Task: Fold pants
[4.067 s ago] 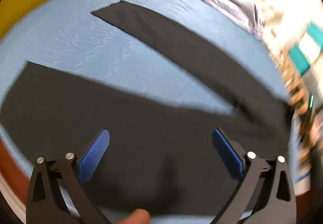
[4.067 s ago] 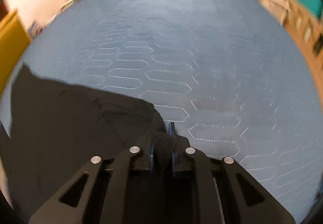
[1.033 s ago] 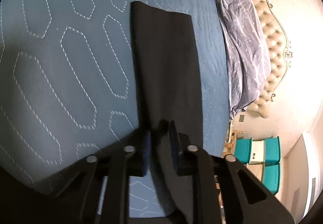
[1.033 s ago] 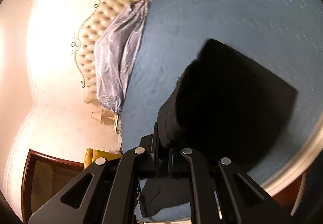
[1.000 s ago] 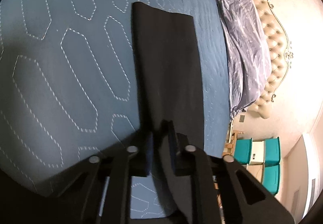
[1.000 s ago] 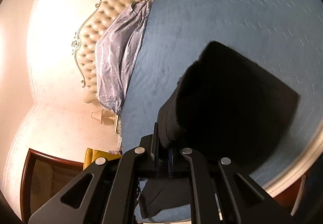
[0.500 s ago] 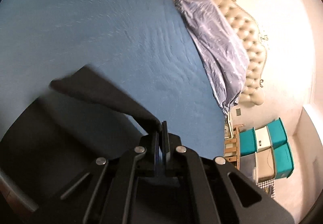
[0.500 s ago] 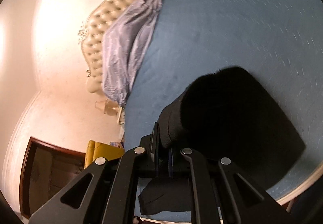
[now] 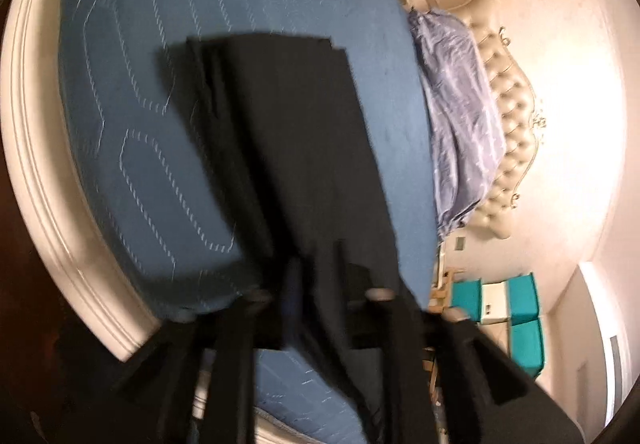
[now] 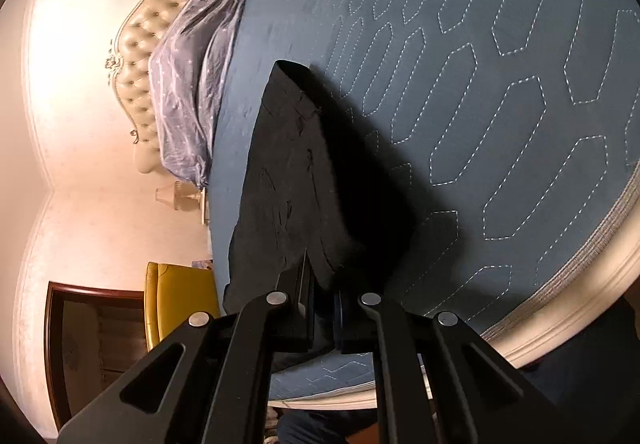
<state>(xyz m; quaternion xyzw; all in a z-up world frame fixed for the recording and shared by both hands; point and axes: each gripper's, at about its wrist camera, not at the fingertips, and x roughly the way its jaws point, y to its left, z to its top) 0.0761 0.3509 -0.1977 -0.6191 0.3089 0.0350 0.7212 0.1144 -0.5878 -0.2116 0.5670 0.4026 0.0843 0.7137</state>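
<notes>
The black pants (image 9: 288,132) hang in the air above the blue quilted bedspread (image 9: 136,148). My left gripper (image 9: 316,280) is shut on the pants near one end; the fabric drapes over the fingers and hides them, and the view is blurred. My right gripper (image 10: 322,284) is shut on another edge of the pants (image 10: 280,180), which stretch away from it, creased, with the far corner pointing toward the headboard. A dark shadow falls on the bedspread (image 10: 500,84) beside the cloth.
A lilac duvet (image 9: 460,116) lies bunched against the tufted cream headboard (image 9: 508,132). The bed's cream frame edge (image 10: 580,296) runs close by. A yellow chair (image 10: 176,300), teal storage boxes (image 9: 520,308) and a bedside lamp (image 10: 176,196) stand around the bed.
Both grippers have lifted and swung with the pants. In the left view the two legs now hang stacked together as one long strip; the right view has tilted toward the bed's edge.
</notes>
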